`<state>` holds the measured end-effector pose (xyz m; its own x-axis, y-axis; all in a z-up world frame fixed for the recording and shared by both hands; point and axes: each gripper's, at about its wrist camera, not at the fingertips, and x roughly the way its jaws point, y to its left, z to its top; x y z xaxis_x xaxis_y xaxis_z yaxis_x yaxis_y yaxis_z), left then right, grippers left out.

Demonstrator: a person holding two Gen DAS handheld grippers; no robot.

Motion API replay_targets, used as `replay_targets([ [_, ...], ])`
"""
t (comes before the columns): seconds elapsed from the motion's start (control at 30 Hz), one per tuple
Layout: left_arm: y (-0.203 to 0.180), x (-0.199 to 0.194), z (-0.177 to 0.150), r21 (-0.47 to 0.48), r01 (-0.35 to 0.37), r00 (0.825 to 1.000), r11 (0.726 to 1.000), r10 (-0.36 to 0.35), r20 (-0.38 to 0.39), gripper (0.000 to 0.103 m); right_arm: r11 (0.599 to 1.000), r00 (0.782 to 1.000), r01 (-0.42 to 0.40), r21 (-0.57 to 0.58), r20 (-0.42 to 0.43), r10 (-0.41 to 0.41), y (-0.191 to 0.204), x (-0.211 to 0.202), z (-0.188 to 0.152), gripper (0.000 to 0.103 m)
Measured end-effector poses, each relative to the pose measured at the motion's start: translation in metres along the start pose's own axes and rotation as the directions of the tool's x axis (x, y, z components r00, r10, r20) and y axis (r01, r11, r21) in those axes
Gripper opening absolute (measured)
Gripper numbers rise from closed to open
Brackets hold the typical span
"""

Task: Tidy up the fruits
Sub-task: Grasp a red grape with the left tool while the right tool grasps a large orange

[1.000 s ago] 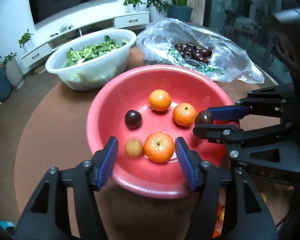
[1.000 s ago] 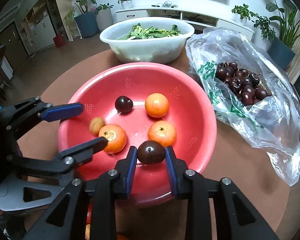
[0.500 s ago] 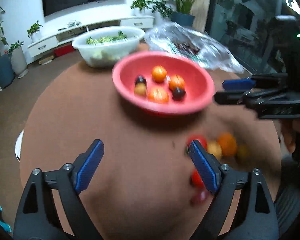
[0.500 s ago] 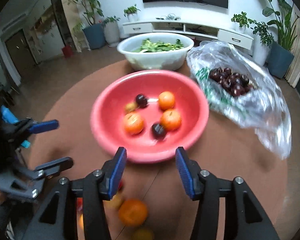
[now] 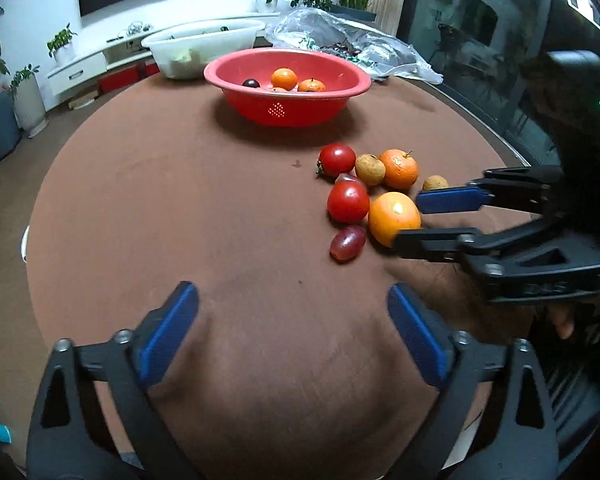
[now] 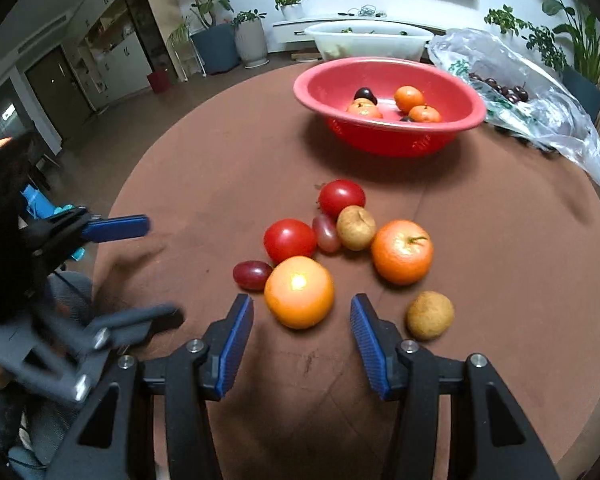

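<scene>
A red bowl (image 5: 288, 110) (image 6: 388, 140) at the far side of the round brown table holds oranges and dark plums. Loose fruit lies nearer: a shiny orange (image 6: 299, 292) (image 5: 394, 214), a second orange (image 6: 402, 251), two red tomatoes (image 6: 290, 240) (image 6: 342, 197), red grapes (image 6: 252, 275), and brown longans (image 6: 430, 315). My right gripper (image 6: 302, 338) is open and empty, its fingers just short of the shiny orange. My left gripper (image 5: 292, 338) is open and empty over bare table, left of the fruit.
A white basin of greens (image 5: 204, 46) (image 6: 368, 42) stands behind the bowl. A clear plastic bag of dark cherries (image 6: 520, 92) (image 5: 352, 42) lies at the far right. The table edge (image 6: 112, 200) curves round at the left.
The right gripper let its dark plum go into the bowl. Both grippers pulled back from the bowl toward the near side of the table; the right one now faces the loose fruit.
</scene>
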<state>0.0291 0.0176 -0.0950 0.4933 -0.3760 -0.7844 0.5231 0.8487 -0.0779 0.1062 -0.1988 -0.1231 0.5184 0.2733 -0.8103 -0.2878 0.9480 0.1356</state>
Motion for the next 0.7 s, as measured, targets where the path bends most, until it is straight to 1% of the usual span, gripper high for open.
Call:
replay_targets([
  [0.13, -0.001, -0.003, 0.003, -0.007, -0.004, 1.0, 1.0, 0.005, 0.009, 0.097, 1.0, 0.999, 0.019, -0.001, -0.025, -0.019, -0.002, 0.015, 0.001, 0.053],
  [0.17, 0.0, -0.003, 0.004, -0.009, -0.006, 1.0, 1.0, 0.006, 0.005, 0.097, 1.0, 1.0, 0.025, -0.009, -0.01, -0.025, -0.001, 0.015, 0.001, 0.05],
  [0.27, 0.002, 0.002, 0.007, -0.005, -0.006, 1.0, 1.0, 0.006, -0.006, 0.097, 1.0, 1.0, 0.019, -0.011, -0.012, -0.019, -0.001, 0.016, -0.001, 0.041],
  [0.4, -0.006, 0.012, 0.013, 0.036, -0.009, 1.0, 0.999, 0.01, -0.026, 0.097, 1.0, 1.0, -0.006, 0.026, -0.005, 0.006, -0.007, 0.01, -0.003, 0.041],
  [0.6, -0.015, 0.032, 0.032, 0.058, 0.012, 0.999, 0.998, -0.009, -0.048, 0.097, 0.994, 0.998, -0.025, 0.106, 0.058, 0.019, -0.023, -0.017, -0.013, 0.041],
  [0.63, -0.016, 0.036, 0.035, 0.059, 0.02, 0.998, 0.998, -0.017, -0.054, 0.097, 0.993, 0.997, -0.028, 0.119, 0.069, 0.02, -0.026, -0.022, -0.015, 0.041],
  [0.7, -0.02, 0.045, 0.039, 0.074, 0.036, 0.997, 0.997, -0.031, -0.068, 0.087, 0.991, 0.996, -0.031, 0.133, 0.087, 0.02, -0.03, -0.03, -0.016, 0.041],
])
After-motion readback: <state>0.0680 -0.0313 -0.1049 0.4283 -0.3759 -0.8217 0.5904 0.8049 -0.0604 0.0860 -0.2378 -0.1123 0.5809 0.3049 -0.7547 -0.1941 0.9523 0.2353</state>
